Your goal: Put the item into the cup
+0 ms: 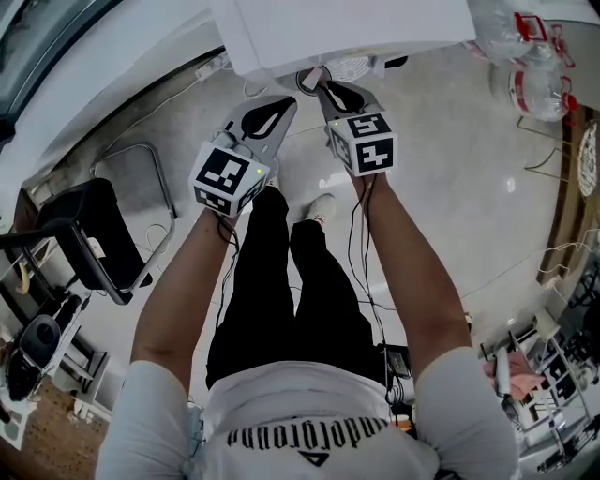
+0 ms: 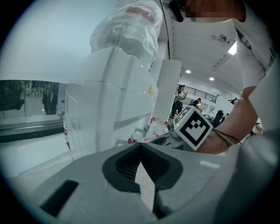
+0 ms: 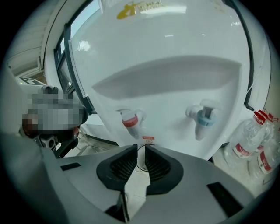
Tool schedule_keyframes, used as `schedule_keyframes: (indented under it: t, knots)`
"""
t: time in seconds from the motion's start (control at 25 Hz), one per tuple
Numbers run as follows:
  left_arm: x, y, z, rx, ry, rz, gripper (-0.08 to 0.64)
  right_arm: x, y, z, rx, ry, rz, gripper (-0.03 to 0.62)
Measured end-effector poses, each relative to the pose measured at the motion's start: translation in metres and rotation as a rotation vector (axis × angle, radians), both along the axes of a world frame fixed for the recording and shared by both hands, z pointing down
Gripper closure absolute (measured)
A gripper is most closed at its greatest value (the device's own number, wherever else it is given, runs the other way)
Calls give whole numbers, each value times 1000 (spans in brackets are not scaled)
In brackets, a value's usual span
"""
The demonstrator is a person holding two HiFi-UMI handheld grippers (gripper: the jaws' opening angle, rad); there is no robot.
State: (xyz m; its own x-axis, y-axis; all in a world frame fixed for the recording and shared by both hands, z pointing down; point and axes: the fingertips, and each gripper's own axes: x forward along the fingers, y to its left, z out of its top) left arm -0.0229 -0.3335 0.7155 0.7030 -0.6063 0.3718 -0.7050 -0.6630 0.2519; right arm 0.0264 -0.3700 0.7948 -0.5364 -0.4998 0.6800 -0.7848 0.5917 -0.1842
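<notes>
No cup and no item shows in any view. In the head view my left gripper [image 1: 287, 103] and right gripper [image 1: 316, 86] are held side by side, close under the front edge of a white water dispenser [image 1: 347, 28]. The left gripper [image 2: 140, 145] is shut, its tips touching with nothing between them. The right gripper [image 3: 139, 151] is open by a narrow gap and holds nothing. It points at the dispenser's front [image 3: 175, 52], just below the red tap [image 3: 130, 121] and left of the blue tap [image 3: 204, 120]. The right gripper's marker cube [image 2: 194, 126] shows in the left gripper view.
Plastic water bottles [image 1: 539, 66] stand on the floor right of the dispenser, and the same bottles [image 3: 256, 146] show in the right gripper view. A black chair [image 1: 94, 234] stands at the left. A plastic-wrapped bottle [image 2: 131, 26] tops the dispenser. Cables lie on the floor.
</notes>
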Motion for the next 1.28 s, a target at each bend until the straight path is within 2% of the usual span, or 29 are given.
schedule_keyframes:
  t: [0.24,0.52,0.96,1.28]
  knots:
    - [2,19,-38,1,16,-12,546,6,24,-52,35,-21,8,565]
    - [9,35,-90,11,37,-16,545,11,57,-122,71,-42,-26,572]
    - [29,79,-188,47,109,-26,546,21,114,-248,158,-86,-98,574]
    - [33,123,-261,125,75,-16,546,32,154,-332,231,-115,-147,574]
